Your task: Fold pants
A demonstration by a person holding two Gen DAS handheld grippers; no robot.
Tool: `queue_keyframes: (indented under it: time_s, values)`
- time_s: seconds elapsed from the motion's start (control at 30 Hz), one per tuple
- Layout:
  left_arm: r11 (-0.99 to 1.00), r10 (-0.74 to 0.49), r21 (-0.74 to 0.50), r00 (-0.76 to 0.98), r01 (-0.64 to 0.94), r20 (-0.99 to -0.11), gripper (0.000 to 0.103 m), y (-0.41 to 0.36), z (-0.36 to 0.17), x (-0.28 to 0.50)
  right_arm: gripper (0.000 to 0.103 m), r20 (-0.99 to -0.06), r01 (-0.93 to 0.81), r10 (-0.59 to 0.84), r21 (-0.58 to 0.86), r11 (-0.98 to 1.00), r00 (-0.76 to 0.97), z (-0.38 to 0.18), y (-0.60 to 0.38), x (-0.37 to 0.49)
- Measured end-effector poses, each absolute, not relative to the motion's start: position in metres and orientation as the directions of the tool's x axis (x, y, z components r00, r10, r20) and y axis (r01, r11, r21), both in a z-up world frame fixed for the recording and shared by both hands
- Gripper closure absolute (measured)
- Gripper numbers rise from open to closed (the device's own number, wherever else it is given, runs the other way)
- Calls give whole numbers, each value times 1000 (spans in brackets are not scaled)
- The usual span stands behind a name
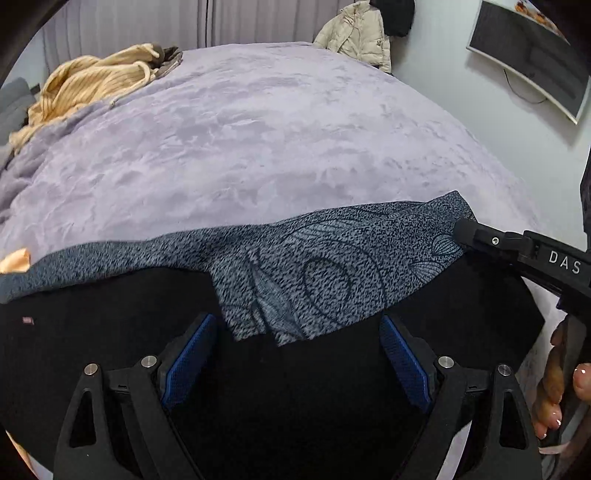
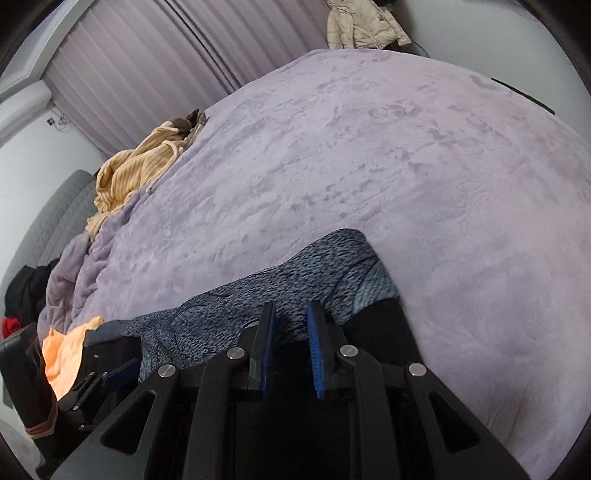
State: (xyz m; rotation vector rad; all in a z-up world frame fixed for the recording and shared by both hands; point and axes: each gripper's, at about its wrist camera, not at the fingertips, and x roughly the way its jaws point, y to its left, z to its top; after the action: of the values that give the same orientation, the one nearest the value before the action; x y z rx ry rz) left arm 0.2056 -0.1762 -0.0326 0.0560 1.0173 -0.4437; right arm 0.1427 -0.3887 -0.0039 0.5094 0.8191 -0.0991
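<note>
The pants [image 1: 314, 273] are black with a blue-grey speckled fleece lining turned out. They lie along the near edge of the purple bed cover [image 1: 258, 140]. My left gripper [image 1: 299, 328] is wide open, its blue pads [image 1: 192, 354] over the black cloth and either side of a lining flap. My right gripper [image 2: 291, 314] is nearly closed with a narrow gap, its pads [image 2: 317, 354] above the black and speckled cloth [image 2: 295, 273]; nothing shows clamped between them. In the left wrist view the right gripper [image 1: 465, 230] touches the pants' right end.
A tan ribbed garment [image 1: 92, 81] lies at the bed's far left corner, also in the right wrist view [image 2: 136, 173]. A beige jacket [image 1: 358, 33] hangs at the far wall. A monitor [image 1: 532, 55] is on the right wall. Orange cloth [image 2: 62, 354] is at the left.
</note>
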Motion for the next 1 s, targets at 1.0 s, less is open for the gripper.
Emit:
queue_keyframes:
  time_s: [1.0]
  values:
    - [962,-237,-128,502,241,-832,13,-59,-33,149,81,-748,87,244,373,924,618,-10,-256,87]
